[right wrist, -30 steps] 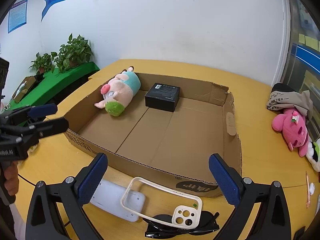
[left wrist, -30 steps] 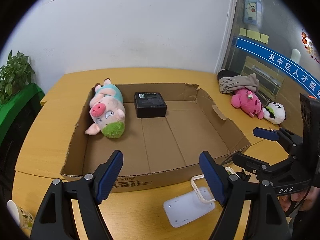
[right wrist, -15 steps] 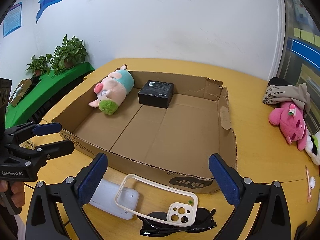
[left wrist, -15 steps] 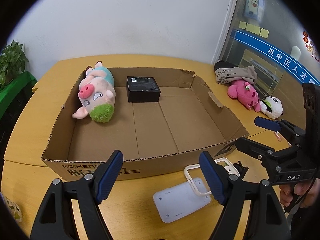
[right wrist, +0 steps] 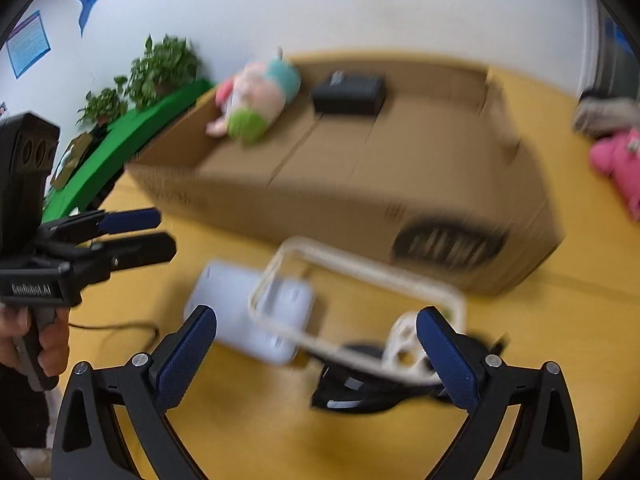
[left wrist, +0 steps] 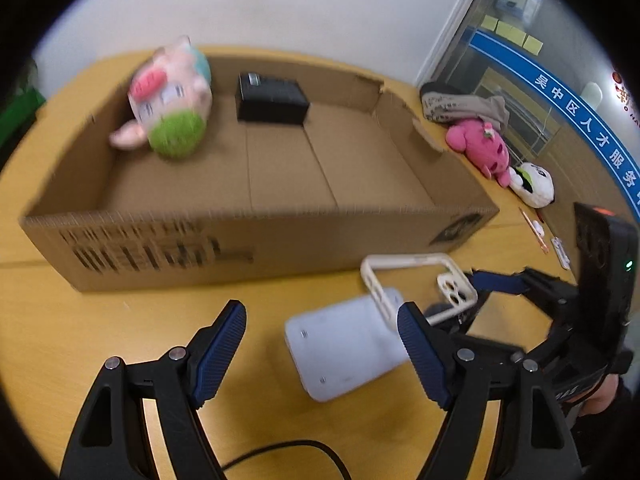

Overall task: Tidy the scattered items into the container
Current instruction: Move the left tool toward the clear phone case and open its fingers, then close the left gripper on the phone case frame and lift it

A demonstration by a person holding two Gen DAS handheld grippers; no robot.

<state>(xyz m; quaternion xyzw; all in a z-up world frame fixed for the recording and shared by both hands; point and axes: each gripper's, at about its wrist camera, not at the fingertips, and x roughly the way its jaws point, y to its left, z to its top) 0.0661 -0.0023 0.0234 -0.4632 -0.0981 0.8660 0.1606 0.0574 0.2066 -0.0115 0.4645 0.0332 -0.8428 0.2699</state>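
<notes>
A shallow cardboard box (left wrist: 240, 240) (right wrist: 360, 216) holds a pig plush (left wrist: 172, 100) (right wrist: 256, 96) and a small black box (left wrist: 272, 96) (right wrist: 348, 92). On the table in front of it lie a flat white box (left wrist: 344, 352) (right wrist: 248, 308), a cream phone case (left wrist: 416, 280) (right wrist: 360, 280) leaning across it, and black sunglasses (right wrist: 360, 392) under the case's camera end. My left gripper (left wrist: 320, 320) (right wrist: 156, 232) hangs open just left of the white box. My right gripper (right wrist: 316, 328) is open low over the case and sunglasses, with nothing gripped.
A pink plush (left wrist: 480, 148) (right wrist: 616, 164), a panda plush (left wrist: 534, 184) and a grey cloth cap (left wrist: 460, 104) lie right of the box. A pen and small bits (left wrist: 532, 228) lie near the table's right edge. A black cable (right wrist: 112, 326) runs at the front. Potted plants (right wrist: 160, 68) stand at the far left.
Both grippers have sunk toward the table in front of the box and tipped further down. The white box, case and sunglasses look closer. Both stay open.
</notes>
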